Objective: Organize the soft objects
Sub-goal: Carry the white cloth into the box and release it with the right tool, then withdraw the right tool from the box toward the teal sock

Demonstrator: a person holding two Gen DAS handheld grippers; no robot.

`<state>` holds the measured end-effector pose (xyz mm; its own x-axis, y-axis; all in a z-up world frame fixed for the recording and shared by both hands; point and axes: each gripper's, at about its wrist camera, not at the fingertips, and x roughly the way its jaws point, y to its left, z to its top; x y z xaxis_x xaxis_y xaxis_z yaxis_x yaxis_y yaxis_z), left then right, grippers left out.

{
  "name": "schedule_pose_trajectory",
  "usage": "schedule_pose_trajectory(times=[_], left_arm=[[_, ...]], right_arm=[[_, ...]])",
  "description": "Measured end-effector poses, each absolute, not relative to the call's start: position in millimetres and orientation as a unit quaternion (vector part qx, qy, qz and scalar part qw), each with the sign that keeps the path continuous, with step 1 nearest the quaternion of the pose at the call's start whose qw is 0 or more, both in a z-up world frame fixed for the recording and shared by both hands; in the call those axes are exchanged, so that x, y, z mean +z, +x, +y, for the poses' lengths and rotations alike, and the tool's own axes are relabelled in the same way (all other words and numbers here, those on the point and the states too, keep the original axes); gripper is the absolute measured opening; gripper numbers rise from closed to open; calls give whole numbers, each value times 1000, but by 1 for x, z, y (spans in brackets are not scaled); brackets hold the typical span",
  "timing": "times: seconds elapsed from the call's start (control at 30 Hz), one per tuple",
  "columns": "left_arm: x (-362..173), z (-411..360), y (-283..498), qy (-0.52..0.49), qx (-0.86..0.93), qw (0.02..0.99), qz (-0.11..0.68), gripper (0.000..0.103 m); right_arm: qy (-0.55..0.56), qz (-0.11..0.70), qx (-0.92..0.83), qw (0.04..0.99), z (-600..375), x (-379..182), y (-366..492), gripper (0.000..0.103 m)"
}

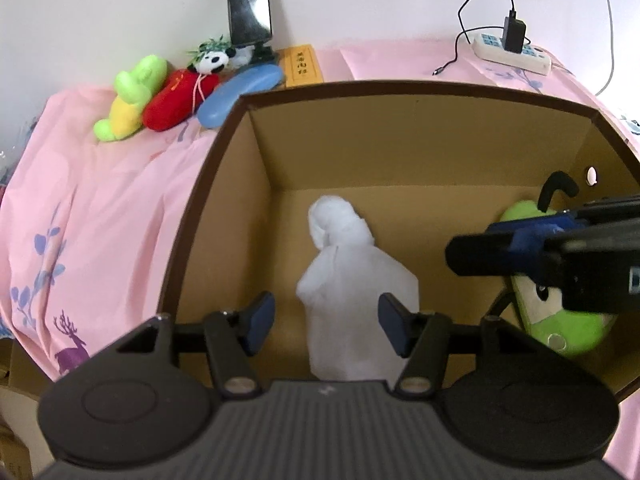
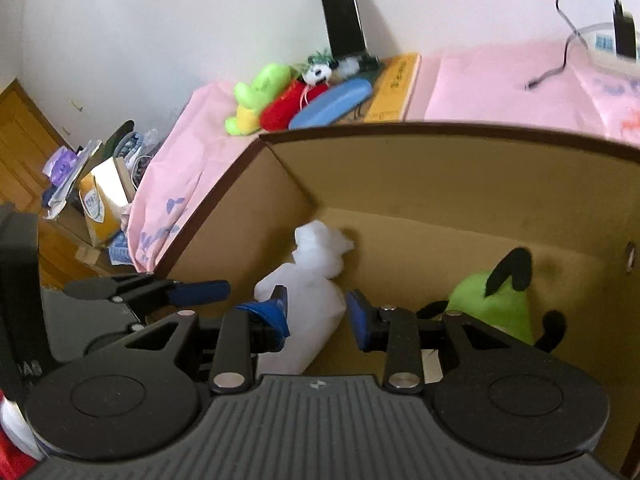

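An open cardboard box (image 1: 400, 90) (image 2: 400, 130) stands on a pink bed. On its floor lies a white soft bundle (image 1: 352, 280) (image 2: 308, 280), and a green plush with black limbs (image 1: 560, 328) (image 2: 496, 304) leans in the right corner. My left gripper (image 1: 326, 324) hangs over the bundle with its jaws open, the blue pads apart from it on either side. Beside it, my right gripper (image 2: 318, 318) is also open above the bundle's near end and holds nothing. The right gripper's fingers (image 1: 480, 252) reach in from the right, in front of the green plush.
Beyond the box, on the bed, lie a green-and-yellow plush (image 1: 132, 96), a red plush (image 1: 176, 100), a small panda (image 1: 212, 60) and a blue case (image 1: 240, 92). A phone (image 1: 248, 4) leans on the wall by a yellow book (image 1: 302, 66). A power strip (image 1: 512, 52) sits far right.
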<state>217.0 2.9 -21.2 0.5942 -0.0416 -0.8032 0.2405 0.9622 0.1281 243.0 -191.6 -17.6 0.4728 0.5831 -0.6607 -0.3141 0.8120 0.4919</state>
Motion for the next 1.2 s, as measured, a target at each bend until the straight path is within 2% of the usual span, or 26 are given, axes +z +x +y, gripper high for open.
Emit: schedule_pose_trajectory(times=[0.27, 0.7, 1.2], left_arm=[[-30, -10, 221, 203, -67, 881, 422, 62], [-18, -5, 206, 148, -67, 891, 424, 61], [42, -3, 147, 120, -41, 927, 352, 63]], right_arm=[[181, 456, 270, 828, -210, -31, 251, 17], [149, 451, 224, 851, -216, -21, 246, 17], [107, 402, 201, 887, -196, 21, 189, 17]])
